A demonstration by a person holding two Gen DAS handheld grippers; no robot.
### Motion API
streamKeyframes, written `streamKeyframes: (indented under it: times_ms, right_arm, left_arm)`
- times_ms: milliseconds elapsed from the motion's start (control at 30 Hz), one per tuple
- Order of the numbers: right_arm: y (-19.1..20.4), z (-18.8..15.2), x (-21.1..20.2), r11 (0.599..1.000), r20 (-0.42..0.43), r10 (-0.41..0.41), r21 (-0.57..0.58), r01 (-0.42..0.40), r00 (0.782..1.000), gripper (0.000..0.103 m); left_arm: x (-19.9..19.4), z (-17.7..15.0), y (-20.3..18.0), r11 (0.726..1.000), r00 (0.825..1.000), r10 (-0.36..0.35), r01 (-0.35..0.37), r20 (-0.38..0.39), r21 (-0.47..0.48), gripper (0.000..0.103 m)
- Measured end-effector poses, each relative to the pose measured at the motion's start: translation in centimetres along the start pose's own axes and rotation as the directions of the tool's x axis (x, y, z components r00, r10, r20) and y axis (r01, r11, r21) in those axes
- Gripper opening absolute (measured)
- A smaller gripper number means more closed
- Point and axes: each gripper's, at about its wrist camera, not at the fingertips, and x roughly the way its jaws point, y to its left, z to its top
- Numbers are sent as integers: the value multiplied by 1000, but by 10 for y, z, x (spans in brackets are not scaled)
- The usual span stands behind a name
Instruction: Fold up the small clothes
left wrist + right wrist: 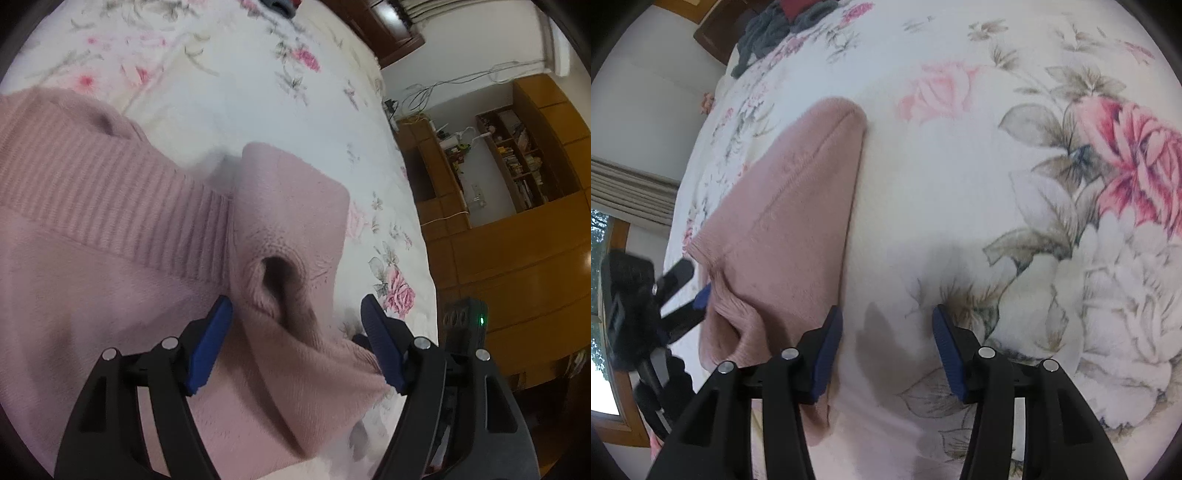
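A pink knit sweater point(110, 229) lies on the floral bedsheet point(229, 81), its ribbed hem across the left and a sleeve cuff with a dark opening point(280, 273) folded over the body. My left gripper point(297, 314) is open, its blue pads either side of that cuff fold, just above the cloth. In the right wrist view the same sweater point(790, 206) lies left of centre. My right gripper point(886, 321) is open over bare sheet, its left pad at the sweater's edge. The left gripper point(698, 295) shows at the far left, by the sweater's bunched corner.
A pile of dark grey and red clothes point(779, 26) sits at the far end of the bed. The bed edge point(417, 206) runs down the right, with wooden cabinets and shelves point(517, 177) beyond. A window point(602, 295) and wall lie to the left.
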Motion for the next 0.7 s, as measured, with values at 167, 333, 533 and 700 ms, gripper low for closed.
streamKeyframes:
  times_ms: [167,333,533,700]
  right_arm:
    - [5,-5,5,1000,-6,-1,-25,1,1000,52]
    - [4,-9,6,1000,-8,17,-12,-17,1000,52]
    - [4,-15,3,1000,-7,28,-4,-28,1000,52]
    - [6,-21,-1,999,-5,43,-21,-43,999,53]
  left_arm:
    - [18,1,3,999,1000,2,-2,-14,-33,56]
    - [18,2,0,1000,1000,2,-2,10,-31,24]
    - [-7,-13,-16,997,996,-5,-2,94,74,20]
    - [-37,-22,-22,992,989,-26,8,143,129,20]
